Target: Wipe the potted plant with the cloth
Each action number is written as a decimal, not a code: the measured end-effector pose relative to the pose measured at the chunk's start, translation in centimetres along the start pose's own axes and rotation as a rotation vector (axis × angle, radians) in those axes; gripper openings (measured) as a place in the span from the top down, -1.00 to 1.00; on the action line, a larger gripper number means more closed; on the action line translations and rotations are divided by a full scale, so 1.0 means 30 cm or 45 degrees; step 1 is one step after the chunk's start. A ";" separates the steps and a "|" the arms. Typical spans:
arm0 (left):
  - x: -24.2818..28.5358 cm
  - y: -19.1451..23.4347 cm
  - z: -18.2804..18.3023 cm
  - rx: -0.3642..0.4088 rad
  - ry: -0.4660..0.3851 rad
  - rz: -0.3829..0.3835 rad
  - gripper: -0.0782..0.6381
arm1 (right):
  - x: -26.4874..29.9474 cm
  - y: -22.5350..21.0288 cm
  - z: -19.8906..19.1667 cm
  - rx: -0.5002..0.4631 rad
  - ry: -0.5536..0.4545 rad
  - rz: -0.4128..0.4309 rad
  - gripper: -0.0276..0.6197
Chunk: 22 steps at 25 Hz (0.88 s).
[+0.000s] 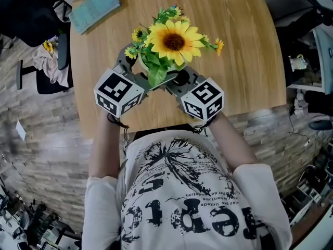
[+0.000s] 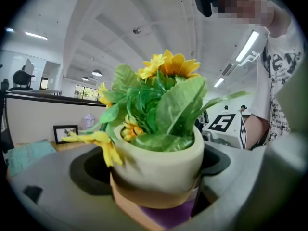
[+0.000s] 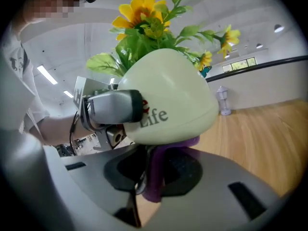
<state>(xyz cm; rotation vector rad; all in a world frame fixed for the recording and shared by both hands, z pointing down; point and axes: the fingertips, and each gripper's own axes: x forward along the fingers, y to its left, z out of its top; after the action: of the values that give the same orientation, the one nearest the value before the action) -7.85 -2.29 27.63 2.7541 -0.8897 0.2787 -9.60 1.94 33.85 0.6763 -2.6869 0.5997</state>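
Observation:
The potted plant (image 1: 174,40) is a fake sunflower with green leaves in a cream pot (image 3: 173,100) printed "Life". It is near the middle of the wooden table (image 1: 244,46). My left gripper (image 2: 154,196) is shut on the pot (image 2: 159,160), and one of its fingers (image 3: 113,107) presses the pot's side. My right gripper (image 3: 154,182) is shut on a purple cloth (image 3: 161,158), held against the pot's underside. In the head view both the left gripper (image 1: 132,69) and the right gripper (image 1: 179,82) sit under the leaves, which hide the pot and cloth.
A teal folded cloth (image 1: 94,9) lies at the table's far left corner. A small picture frame (image 2: 66,131) stands at the far edge. A black chair with clothing (image 1: 47,61) is left of the table. The person stands at the near edge.

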 end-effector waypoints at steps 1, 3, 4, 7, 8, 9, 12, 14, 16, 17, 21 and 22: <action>-0.001 0.000 -0.004 -0.012 0.007 0.009 -0.69 | -0.003 0.009 -0.006 0.001 0.006 0.010 0.69; -0.003 0.001 -0.008 -0.042 0.011 0.028 -0.69 | -0.018 0.021 -0.018 -0.001 0.020 0.027 0.69; -0.003 0.001 -0.009 -0.049 0.009 0.036 -0.69 | -0.027 0.022 -0.023 0.000 0.025 0.031 0.69; 0.003 0.005 -0.016 -0.033 0.019 0.051 -0.69 | -0.044 0.014 -0.038 0.007 0.045 0.030 0.69; 0.004 0.007 -0.021 -0.028 0.026 0.052 -0.69 | -0.047 0.011 -0.043 0.011 0.052 0.028 0.69; 0.004 0.010 -0.027 -0.029 0.033 0.052 -0.69 | -0.048 0.009 -0.049 0.017 0.056 0.024 0.69; 0.004 0.022 -0.048 -0.043 0.046 0.050 -0.69 | -0.056 -0.008 -0.062 0.039 0.058 0.001 0.69; 0.015 0.027 -0.055 -0.038 0.054 0.056 -0.69 | -0.080 -0.044 -0.059 0.067 0.037 -0.034 0.69; 0.032 0.028 -0.059 -0.020 0.072 0.060 -0.69 | -0.114 -0.090 -0.050 0.100 0.011 -0.068 0.69; 0.036 0.030 -0.063 -0.008 0.083 0.060 -0.69 | -0.126 -0.109 -0.048 0.107 0.005 -0.085 0.69; 0.016 0.051 -0.089 0.006 0.098 0.053 -0.69 | -0.129 -0.146 -0.046 0.093 0.005 -0.144 0.69; 0.010 0.056 -0.092 0.000 0.096 0.051 -0.69 | -0.130 -0.154 -0.043 0.094 0.000 -0.161 0.69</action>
<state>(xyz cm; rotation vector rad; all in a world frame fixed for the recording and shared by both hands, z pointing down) -8.90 -3.03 30.62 2.7092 -0.9257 0.3868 -3.74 0.31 34.92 0.8587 -2.6087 0.6683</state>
